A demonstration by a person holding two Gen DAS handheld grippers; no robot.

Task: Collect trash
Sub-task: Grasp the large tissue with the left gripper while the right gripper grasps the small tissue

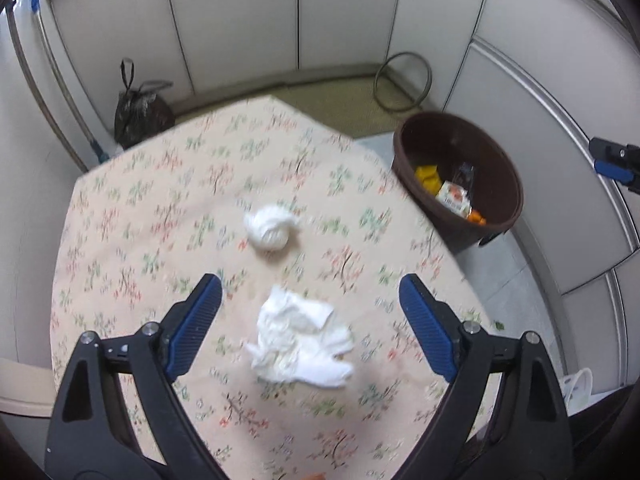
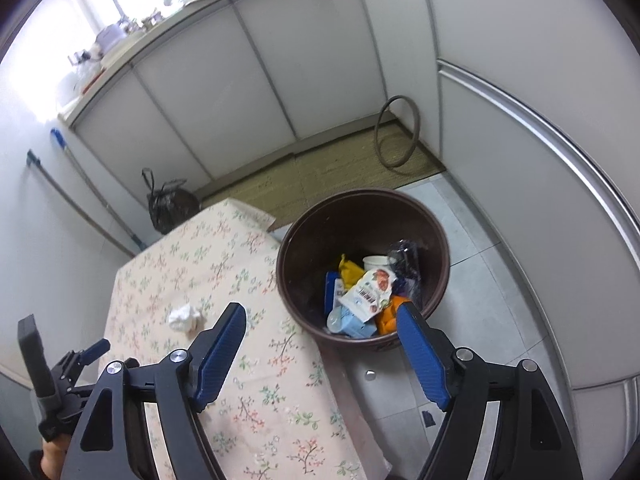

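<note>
**Q:** What surface and room are shown?

**A:** A table (image 1: 132, 208) covered with a pale floral cloth stands in a kitchen with white cabinet fronts (image 1: 240, 12). Beyond its far edge lies an olive mat (image 2: 320, 176); a grey tiled floor (image 2: 476, 264) runs along its right side. A tied dark bag (image 1: 140, 114) sits on the floor at the far left, and a thin hoop (image 1: 402, 80) leans in the far corner.

**Q:** Where is the trash?

**A:** 2 crumpled white tissues lie on the cloth. The near tissue (image 1: 302, 340) sits between the spread jaws of the left gripper (image 1: 310, 292), touching neither; motion blur makes its height above the cloth uncertain. The far tissue (image 1: 270, 226) lies apart, toward the table's centre. A brown bin (image 2: 292, 240) stands on the floor just beside the table's right edge, holding a carton (image 2: 368, 292), orange and yellow wrappers and other packaging.

**Q:** And the right gripper?

**A:** The right gripper (image 2: 320, 320) is spread wide and holds nothing, straddling the table's right edge and the bin's near rim.
</note>
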